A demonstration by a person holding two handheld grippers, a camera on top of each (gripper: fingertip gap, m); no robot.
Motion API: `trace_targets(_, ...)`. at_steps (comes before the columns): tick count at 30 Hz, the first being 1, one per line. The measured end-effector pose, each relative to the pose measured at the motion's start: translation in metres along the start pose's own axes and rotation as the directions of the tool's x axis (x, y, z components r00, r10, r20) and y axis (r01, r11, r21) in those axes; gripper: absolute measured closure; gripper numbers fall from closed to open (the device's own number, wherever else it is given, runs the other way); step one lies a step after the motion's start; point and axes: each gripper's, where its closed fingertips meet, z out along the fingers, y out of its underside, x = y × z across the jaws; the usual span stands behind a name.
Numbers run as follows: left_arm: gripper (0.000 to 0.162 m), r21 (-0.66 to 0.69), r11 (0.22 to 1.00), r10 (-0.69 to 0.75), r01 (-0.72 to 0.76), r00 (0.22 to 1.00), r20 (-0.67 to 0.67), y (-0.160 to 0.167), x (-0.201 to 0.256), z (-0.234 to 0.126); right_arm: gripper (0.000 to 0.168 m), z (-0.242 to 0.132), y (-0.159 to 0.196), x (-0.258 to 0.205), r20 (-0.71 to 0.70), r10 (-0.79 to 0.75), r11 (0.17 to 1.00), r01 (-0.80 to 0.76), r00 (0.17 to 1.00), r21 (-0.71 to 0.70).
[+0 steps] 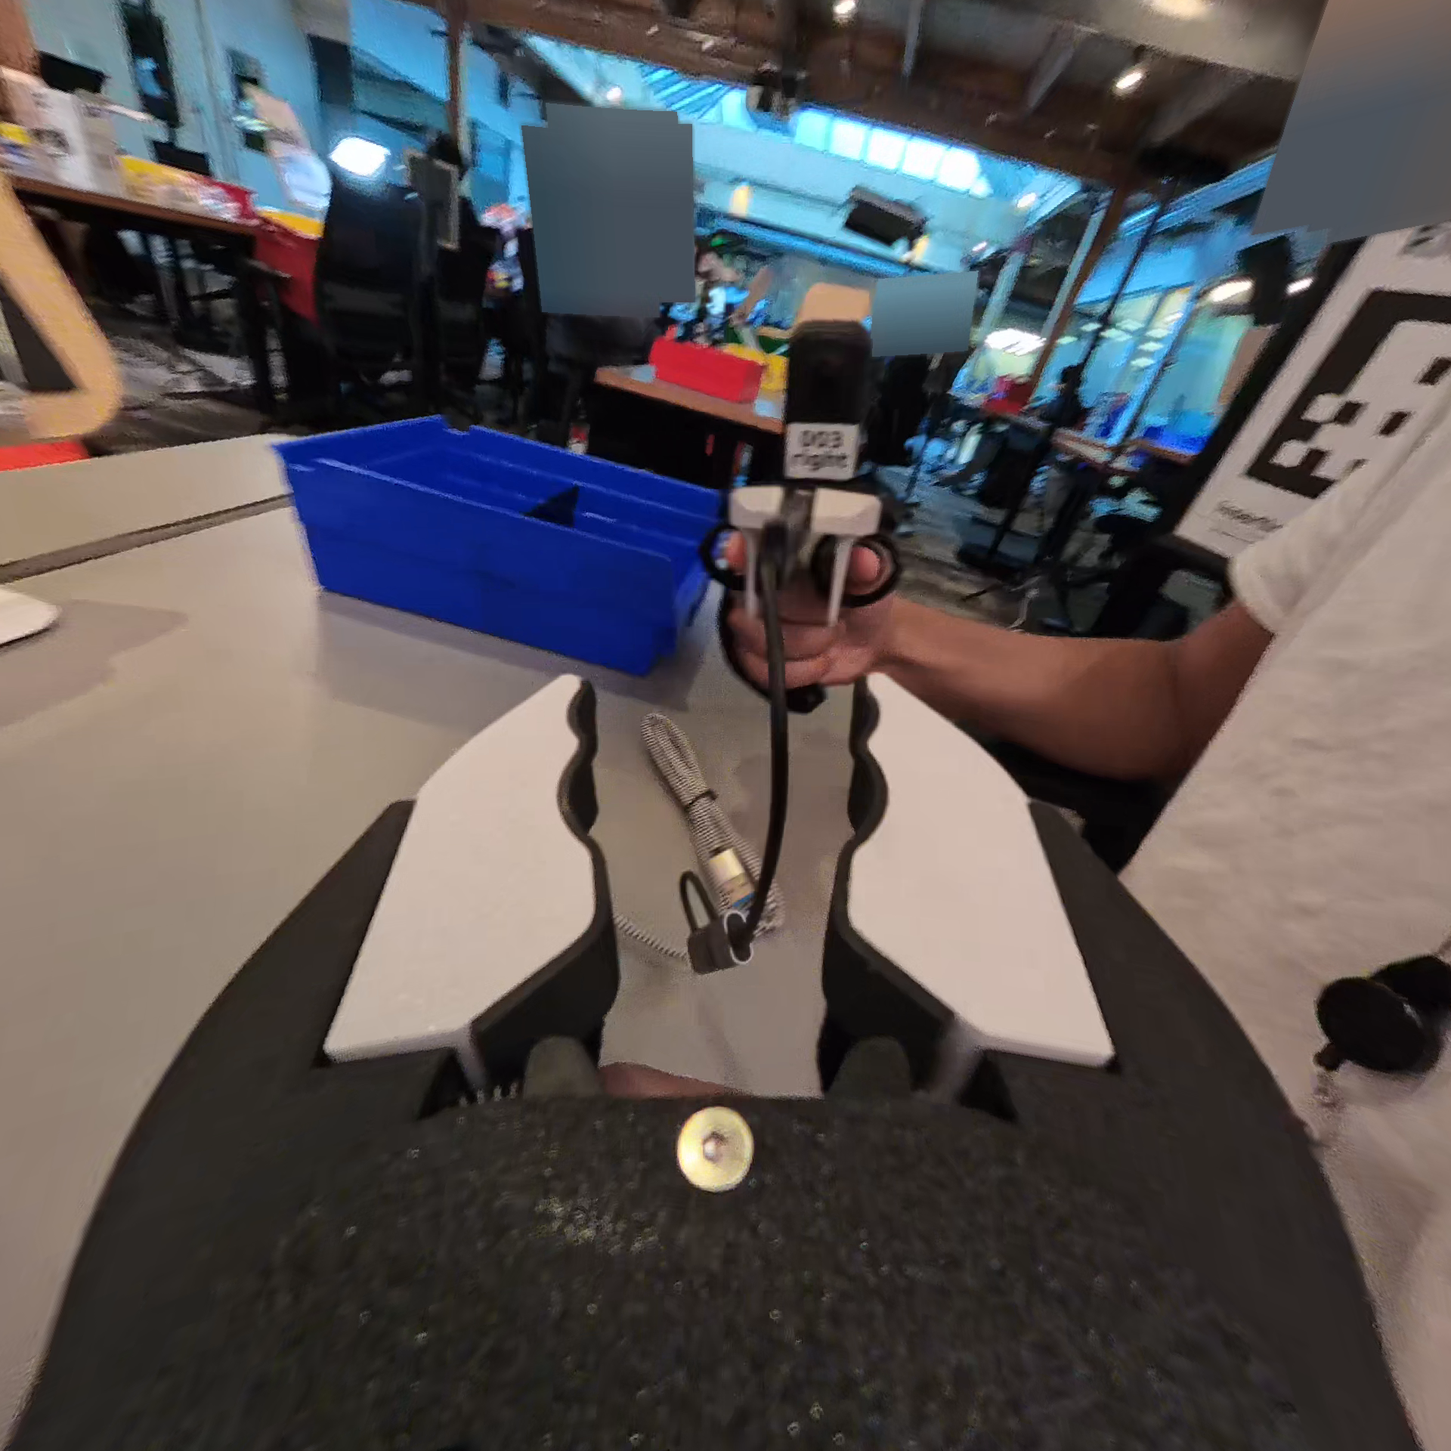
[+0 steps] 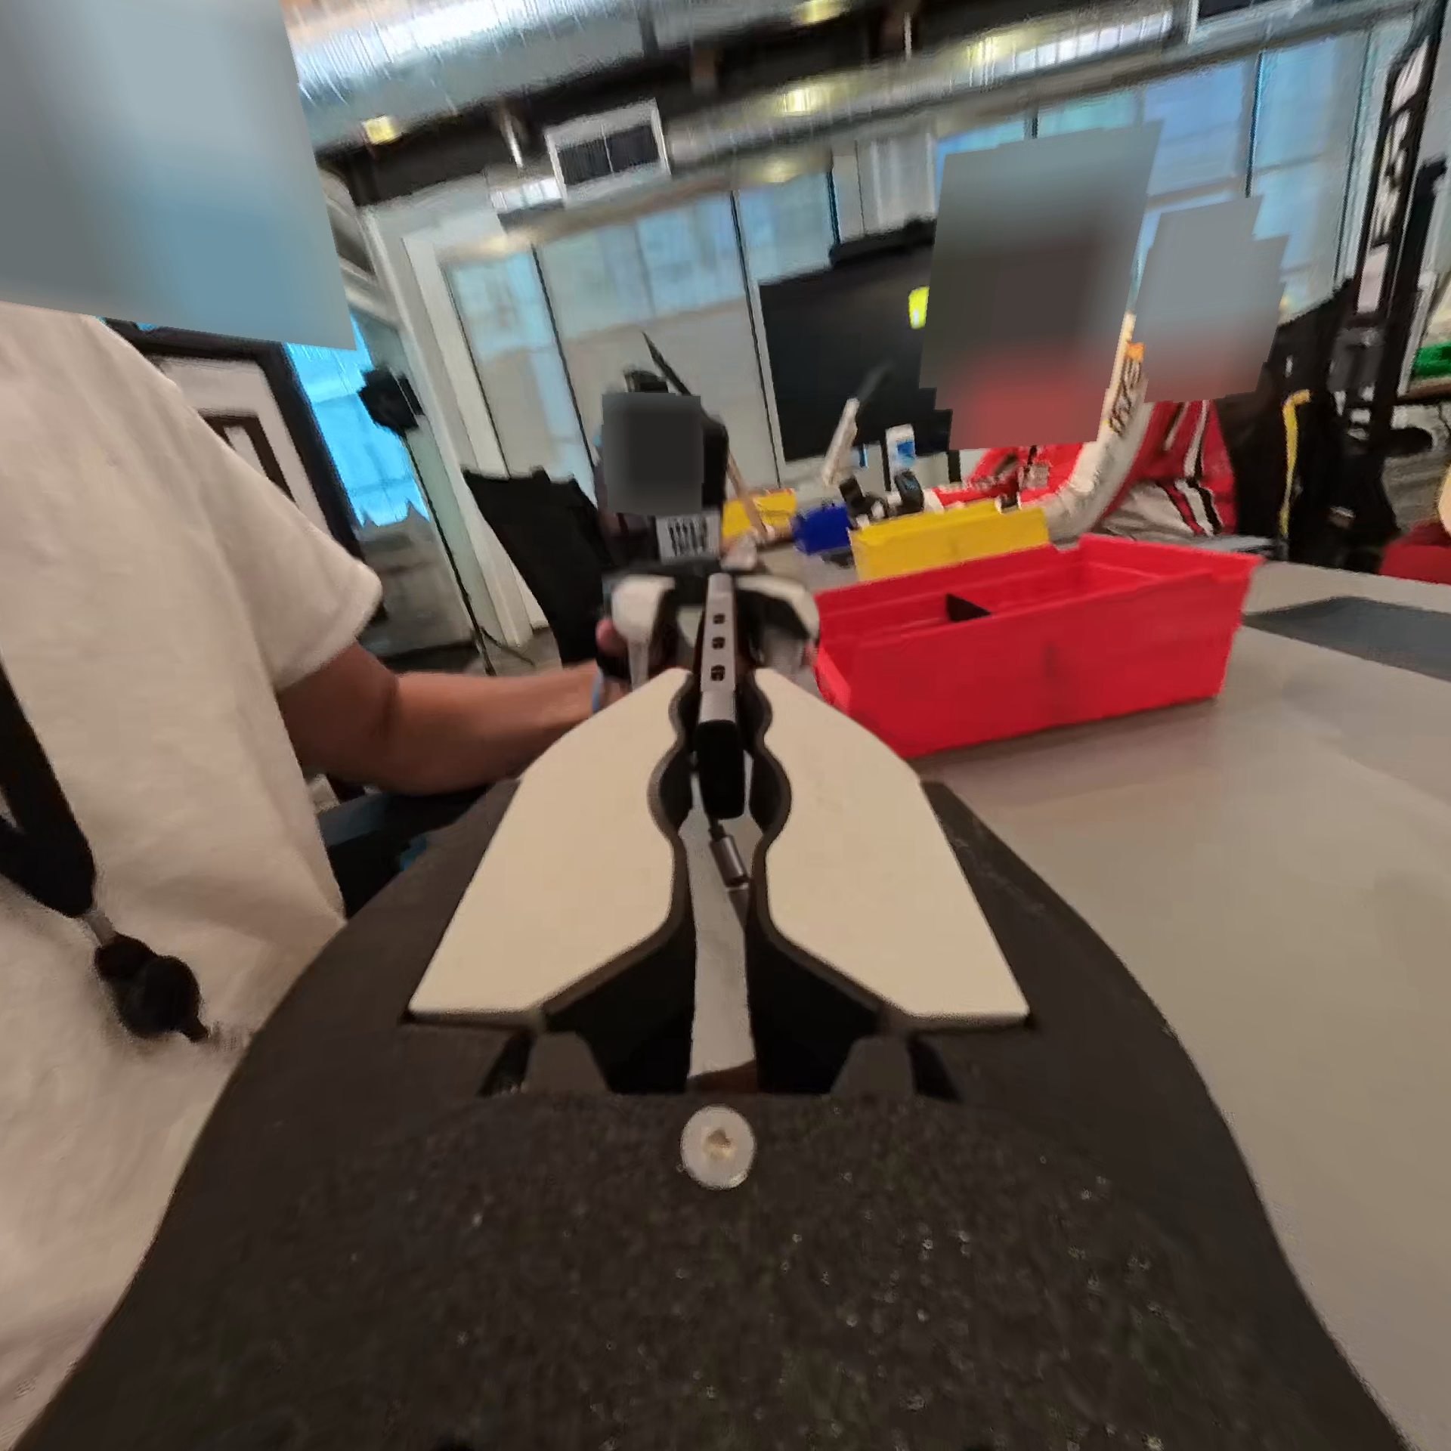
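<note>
Left tongs (image 1: pixel 718 710) sat nearest the lens, released, jaws spread wide w/ nothing between them, hovering over the grey worktop (image 1: pixel 196 785). Btwn the spread fingers, down on the worktop, lay a coiled braided cable (image 1: pixel 685 777) w/ a metal plug end. Straight ahead, right tongs (image 1: pixel 793 581) faced back at the cam, a hand (image 1: pixel 809 636) wrapped round the grip, and a black cable (image 1: pixel 777 785) drooped from their jaws down to a black connector (image 1: pixel 710 942) resting by the braided coil. Blue bin (image 1: pixel 502 542) stood beyond on the left, on the worktop. Right wrist view: right tongs (image 2: pixel 718 707) clenched on a slim grey hub (image 2: pixel 716 667) w/ a row of ports, black end (image 2: pixel 721 765) of it pinched btwn the pads, a short metal plug (image 2: pixel 730 860) showing below. Red bin (image 2: pixel 1036 652) sat off right on the worktop (image 2: pixel 1178 903), yellow bin (image 2: pixel 942 538) behind it. Left tongs (image 2: pixel 710 628) were just past the hub, pointing this way. White T-shirt sleeve (image 2: pixel 196 550) filled the left edge.
</note>
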Motion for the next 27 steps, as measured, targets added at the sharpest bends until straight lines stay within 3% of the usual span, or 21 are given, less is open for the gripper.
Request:
trace_targets(3, 0.104, 0.023, 1.000, 0.009, -0.007, 0.997, -0.080, 0.007, 0.019, 0.020, 0.159, 0.006, -0.013, -0.005, 0.056, 0.043, 0.992, -0.049, 0.998, 0.115)
trace_targets(8, 0.113, 0.002, 0.997, 0.081, -0.081, 0.995, -0.062, 0.012, 0.027, 0.038, 0.159, 0.026, 0.021, -0.014, 0.067, -0.015, 0.998, 0.019, 0.998, -0.053)
trace_targets(15, 0.135, -0.034, 0.988, 0.150, -0.152, 0.986, -0.069, 0.019, 0.034, 0.041, 0.159, 0.035, 0.029, -0.020, 0.086, -0.021, 0.997, 0.027, 0.996, -0.067)
trace_targets(22, 0.137, 0.013, 0.983, 0.185, -0.185, 0.982, -0.039, 0.012, 0.035, 0.041, 0.159, 0.038, 0.038, -0.023, 0.105, -0.023, 0.994, 0.034, 0.994, -0.103)
trace_targets(25, 0.151, -0.014, 0.978, 0.208, -0.210, 0.975, -0.072, 0.019, 0.039, 0.042, 0.159, 0.041, 0.040, -0.025, 0.103, -0.029, 0.994, 0.039, 0.994, -0.103)
trace_targets(27, 0.153, -0.026, 0.975, 0.221, -0.223, 0.973, -0.060, 0.020, 0.038, 0.041, 0.159, 0.040, 0.041, -0.025, 0.103, -0.025, 0.993, 0.036, 0.994, -0.110)
